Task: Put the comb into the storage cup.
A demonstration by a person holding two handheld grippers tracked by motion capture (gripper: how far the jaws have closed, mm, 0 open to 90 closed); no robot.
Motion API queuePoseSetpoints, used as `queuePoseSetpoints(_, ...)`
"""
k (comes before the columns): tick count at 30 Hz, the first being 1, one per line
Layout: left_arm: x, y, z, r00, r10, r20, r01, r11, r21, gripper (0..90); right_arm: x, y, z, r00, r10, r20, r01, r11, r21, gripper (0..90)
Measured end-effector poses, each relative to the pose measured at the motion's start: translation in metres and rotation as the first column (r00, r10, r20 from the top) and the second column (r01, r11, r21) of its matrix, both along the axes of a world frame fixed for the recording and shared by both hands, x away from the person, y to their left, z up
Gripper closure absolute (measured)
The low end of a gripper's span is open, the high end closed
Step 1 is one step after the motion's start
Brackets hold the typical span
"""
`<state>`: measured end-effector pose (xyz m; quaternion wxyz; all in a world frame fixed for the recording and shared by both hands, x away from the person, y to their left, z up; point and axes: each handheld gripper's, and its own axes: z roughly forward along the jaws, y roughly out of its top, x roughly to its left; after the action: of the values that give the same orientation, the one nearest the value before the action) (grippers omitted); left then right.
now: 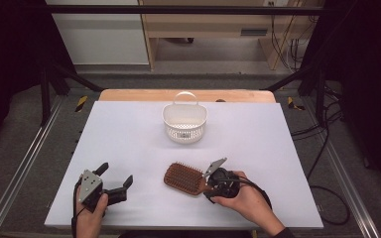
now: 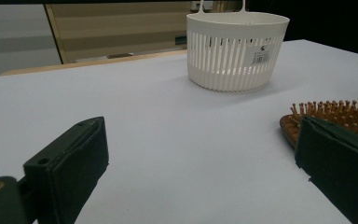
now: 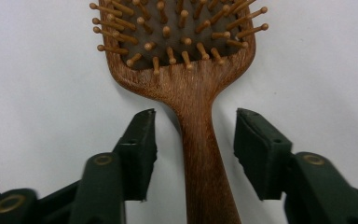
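Right claw: jaws parted, nothing gripped; one pad is set on each side of the hairbrush handle with a gap left on both sides, so no contact is made yet. In the high view the same claw is seen at the near right of the surface, held by the person's right hand.

Hairbrush: wooden paddle type, laid flat on the white surface with bristles up. Its long axis is aligned with the claw's own line of sight: handle toward the claw, head away from it. In the high view the head is found to the left of the claw and slightly farther out. Closing the jaws across the handle is judged to be the next requirement; no turn of the wrist appears needed.

Left claw: jaws wide apart, empty, resting low at the near left. The hairbrush lies to its right, well apart from it; the right claw is clearly the nearer.

Basket: white, slotted, with loop handle, upright at the far middle of the surface, beyond the brush and apart from it.
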<state>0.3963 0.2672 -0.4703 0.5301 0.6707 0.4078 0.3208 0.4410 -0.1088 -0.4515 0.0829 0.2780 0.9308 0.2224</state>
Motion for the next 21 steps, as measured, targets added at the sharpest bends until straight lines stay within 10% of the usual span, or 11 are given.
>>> queuePoseSetpoints(21, 0.0009, -0.0016, -0.0004, 0.9999, -0.011, -0.007, 0.011, 0.9999, 0.007, 2.8, 0.0056, 0.0101, -0.0022, 0.9965, 0.074, -0.040, -0.077, 0.995, -0.071, 72.2)
